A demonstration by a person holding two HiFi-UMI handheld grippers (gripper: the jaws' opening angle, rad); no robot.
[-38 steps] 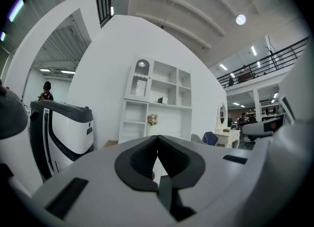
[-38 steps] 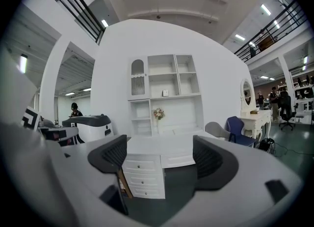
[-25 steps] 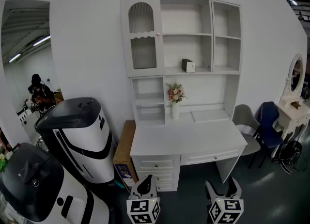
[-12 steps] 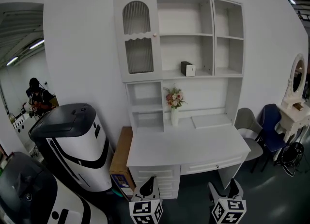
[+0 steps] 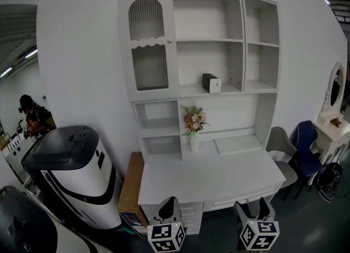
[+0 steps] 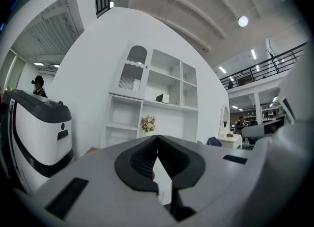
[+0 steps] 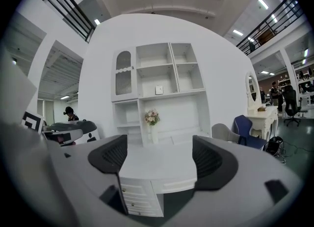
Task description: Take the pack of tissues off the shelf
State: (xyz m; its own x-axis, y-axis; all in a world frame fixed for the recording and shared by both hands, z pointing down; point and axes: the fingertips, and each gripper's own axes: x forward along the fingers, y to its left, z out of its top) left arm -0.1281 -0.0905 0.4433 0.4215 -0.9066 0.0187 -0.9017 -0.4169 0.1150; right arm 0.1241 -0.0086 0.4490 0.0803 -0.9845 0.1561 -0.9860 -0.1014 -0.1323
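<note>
The pack of tissues [image 5: 211, 83] is a small dark box with a white end, standing on the middle shelf [image 5: 219, 91] of a white desk hutch; it also shows small as the pack [image 6: 162, 98] and the pack [image 7: 159, 90]. Both grippers hang low in front of the desk [image 5: 210, 175], far from the pack. My left gripper [image 5: 165, 212] has its jaws pressed together with nothing between them [image 6: 157, 142]. My right gripper [image 5: 252, 211] stands open and empty [image 7: 156, 159].
A vase of flowers [image 5: 193, 127] stands on the desk by the lower cubbies. White and black machines [image 5: 71, 175] stand at the left, a cardboard box [image 5: 129, 183] beside the desk. Chairs [image 5: 292, 150] and a small vanity with a mirror [image 5: 332, 116] are at the right. A person [image 5: 31, 118] stands far left.
The view has drawn closer to the desk and shifted left; the hutch looks larger. Both grippers stay low at the frame's bottom, their jaws unchanged.
</note>
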